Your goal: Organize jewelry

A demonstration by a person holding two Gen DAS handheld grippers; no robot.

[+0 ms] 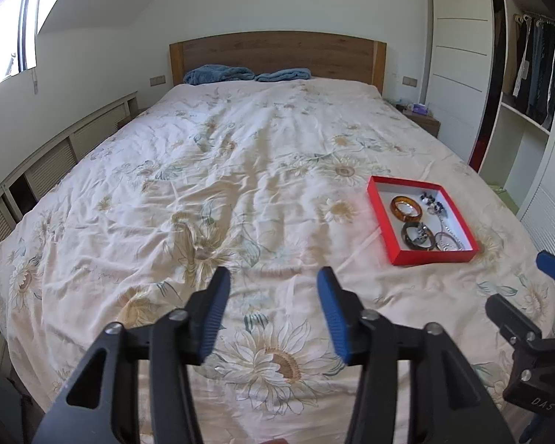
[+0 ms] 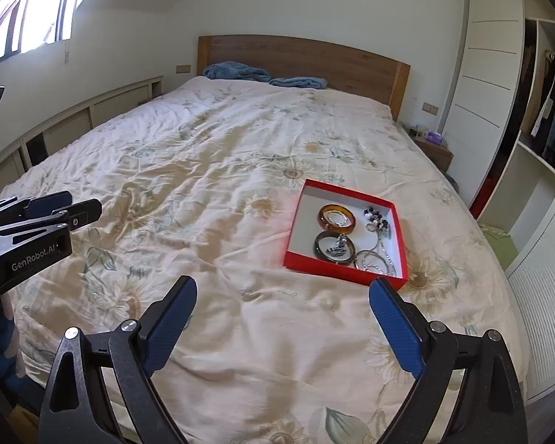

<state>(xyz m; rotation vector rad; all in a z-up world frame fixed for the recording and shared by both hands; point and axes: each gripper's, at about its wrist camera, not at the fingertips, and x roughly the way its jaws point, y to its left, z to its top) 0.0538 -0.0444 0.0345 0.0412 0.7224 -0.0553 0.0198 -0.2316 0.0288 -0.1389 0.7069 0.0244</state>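
Jewelry (image 2: 346, 238) sits gathered in the red box (image 2: 397, 224) on your bed (image 2: 203, 155), so nothing scatters; your left gripper (image 1: 273, 314) and right gripper (image 2: 283, 327) both hover released, holding nothing.

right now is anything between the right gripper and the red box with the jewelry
Nothing visible. Only bare floral bedspread lies between the open right gripper and the red box, which sits just ahead.

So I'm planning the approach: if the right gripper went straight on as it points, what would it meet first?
Probably the floral bedspread: the open right gripper aims left of the red box, though depth is unclear.
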